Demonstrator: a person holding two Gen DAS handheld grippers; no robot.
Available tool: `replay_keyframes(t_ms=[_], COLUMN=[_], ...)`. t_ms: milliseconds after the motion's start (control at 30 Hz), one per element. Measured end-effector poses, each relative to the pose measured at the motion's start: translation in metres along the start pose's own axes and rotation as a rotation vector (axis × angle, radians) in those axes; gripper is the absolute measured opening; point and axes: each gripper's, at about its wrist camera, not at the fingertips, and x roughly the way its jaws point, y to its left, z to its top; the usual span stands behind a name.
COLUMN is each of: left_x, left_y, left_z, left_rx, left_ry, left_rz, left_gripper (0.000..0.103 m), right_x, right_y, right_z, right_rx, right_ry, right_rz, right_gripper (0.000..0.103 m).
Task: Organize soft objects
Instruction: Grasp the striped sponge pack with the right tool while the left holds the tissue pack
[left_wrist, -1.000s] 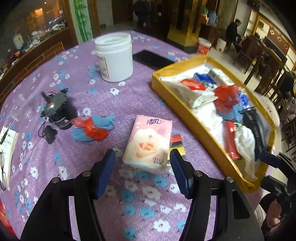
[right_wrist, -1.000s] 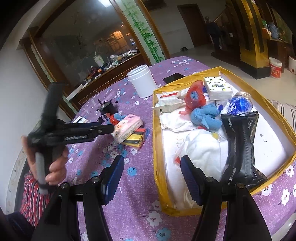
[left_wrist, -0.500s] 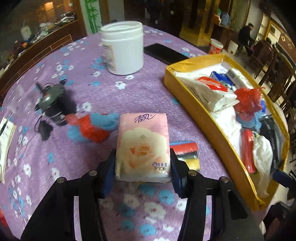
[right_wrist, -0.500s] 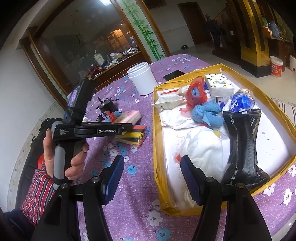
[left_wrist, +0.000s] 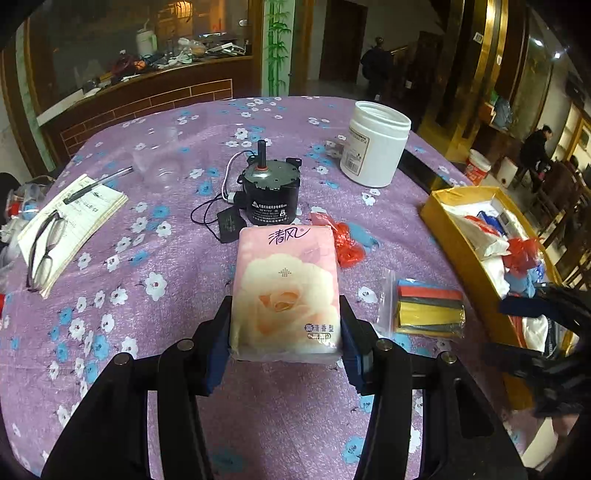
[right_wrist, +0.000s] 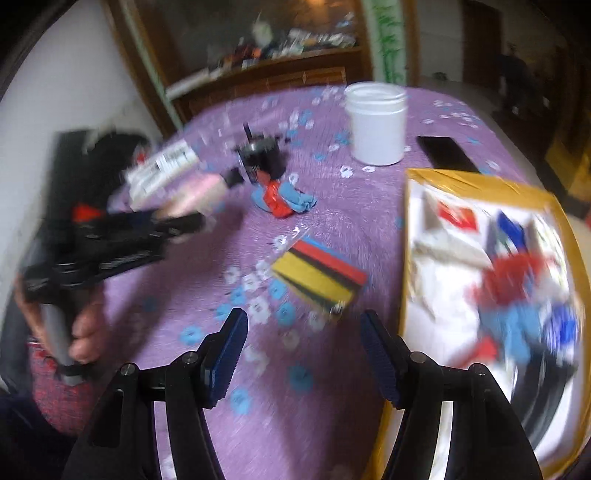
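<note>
- Between the pads of the left gripper (left_wrist: 284, 347), clamped at its near end: pink tissue pack (left_wrist: 284, 291), above the purple cloth (left_wrist: 166, 280); long axis runs away from the camera, printed face up.
- Advice: keep the squeeze light, carry level to the yellow box (left_wrist: 461, 243).
- Right gripper (right_wrist: 303, 354): jaws apart, empty.

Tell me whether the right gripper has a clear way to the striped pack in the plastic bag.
Probably yes. The right gripper is open and empty, and the striped pack lies just ahead of it on bare tablecloth. The left gripper, shut on the tissue pack, is off to the side.
</note>
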Motion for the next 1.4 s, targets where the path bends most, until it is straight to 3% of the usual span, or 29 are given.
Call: replay_keyframes(t_ms=[100,367,567,700,800,1000,1233,1300,1367,1400], left_x=[0.002,0.000,0.003,0.005,0.006,0.007,0.004,0.003,0.003,0.003], left_y=[0.001,0.002,0.002,0.002,0.001,0.001,-0.001,-0.002,-0.003,-0.003], left_z=[0.000,-0.001,-0.001,-0.002,-0.002,-0.003,-0.003,-0.003,-0.003,-0.003], left_rx=[0.001,-0.002,-0.005,-0.010,-0.008,-0.004,0.002,0.007,0.009,0.009], left_ry=[0.002,0.005,0.014,0.019,0.024,0.025,0.020,0.014,0.011,0.010], left_rz=[-0.008,-0.022,-0.031,-0.036,-0.039,-0.040,-0.045,-0.041,-0.038,-0.037], left_gripper=[0.050,0.050,0.050,0.050,0.050,0.050,0.050,0.050,0.050,0.050], right_x=[0.029,0.069,0.086,0.075,0.067,0.063,0.076,0.080,0.081,0.080], right_y=[0.003,-0.034,-0.033,-0.021,0.000,0.026,0.026,0.033,0.039,0.042], right_z=[0.022,0.061,0.054,0.039,0.025,0.015,0.011,0.006,0.002,0.002], right_rx=[-0.099,0.076,0.088,0.059,-0.021,-0.154,-0.164,-0.179,-0.186,-0.180], right_ry=[0.071,0.143,0.198,0.205,0.212,0.177,0.210,0.216,0.204,0.199], right_rz=[-0.015,0.038,0.069,0.124,0.128,-0.009,-0.030,-0.067,-0.118,-0.120], right_gripper=[0.065,0.065,0.065,0.067,0.067,0.065,0.065,0.062,0.049,0.048])
